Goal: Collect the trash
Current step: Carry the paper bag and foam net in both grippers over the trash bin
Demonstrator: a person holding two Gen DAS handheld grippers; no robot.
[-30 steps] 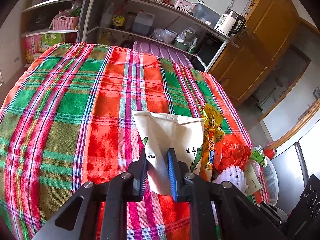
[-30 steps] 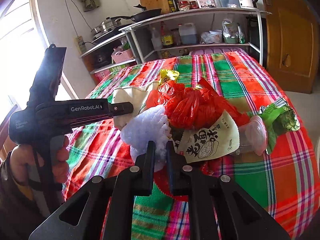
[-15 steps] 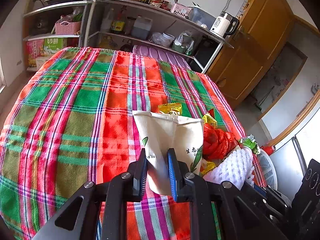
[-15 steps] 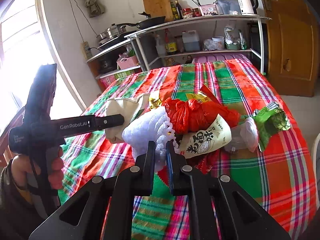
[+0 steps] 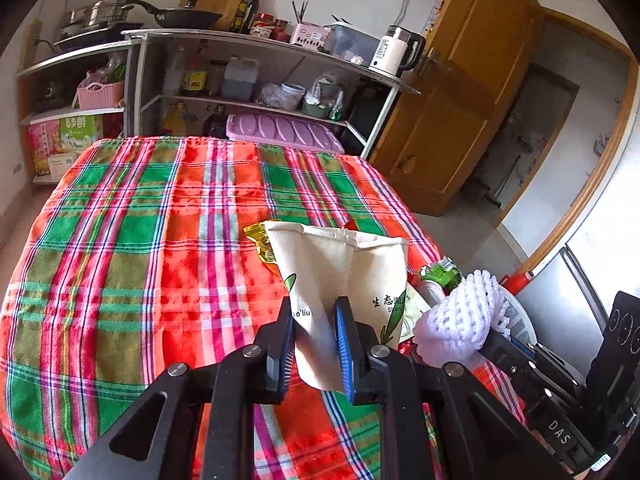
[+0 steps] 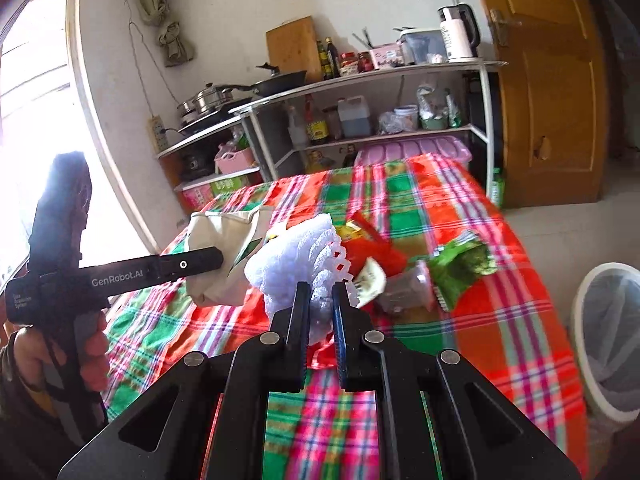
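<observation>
Left gripper [image 5: 314,344] has its jaws clamped on the cream bag [image 5: 344,276]; right gripper [image 6: 321,312] pinches the white foam net [image 6: 296,260], off the tabletop [image 6: 500,320]. The bin [image 6: 608,340] sits low to the right, nearer the right hand.

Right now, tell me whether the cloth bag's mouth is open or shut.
Open: the cloth bag hangs from the left claw, its top rim gaping apart.
</observation>
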